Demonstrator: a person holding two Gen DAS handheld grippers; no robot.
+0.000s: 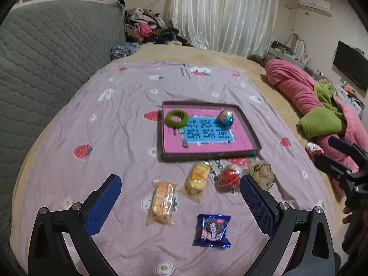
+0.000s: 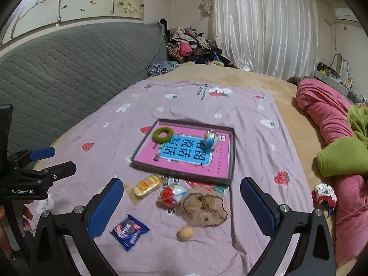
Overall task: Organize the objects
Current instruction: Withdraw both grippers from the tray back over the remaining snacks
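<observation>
Left gripper (image 1: 180, 187): jaws wide, holding nothing, hovering over the near snacks

Right gripper (image 2: 181, 189): jaws wide, holding nothing, above the near right items

Blue biscuit packet (image 1: 212, 230): nearest to the left gripper, flat on the lilac sheet (image 1: 115, 119). Judged light, crinkly and slippery; best pinched across a sealed edge

Egg (image 2: 185, 233): near right, lying alone. Judged fragile and prone to roll; soft grip across the short waist

Orange wafer pack (image 1: 162, 201): long axis running near to far. Judged light and crushable; grip across the narrow width

Beige hair net (image 2: 204, 208): limp, soft; pinch anywhere

Yellow cake pack (image 1: 198, 178): long axis near to far, tilted slightly right at the far end, just short of the tray

Red-and-white wrapped item (image 1: 230, 176): right of the yellow pack, touching the hair net; contents unclear

Tray (image 1: 247, 124): mid-bed, shallow-walled, pink liner. Holds green ring (image 1: 176, 119) at far left and blue foil ball (image 1: 225, 117) at far right, well apart
</observation>
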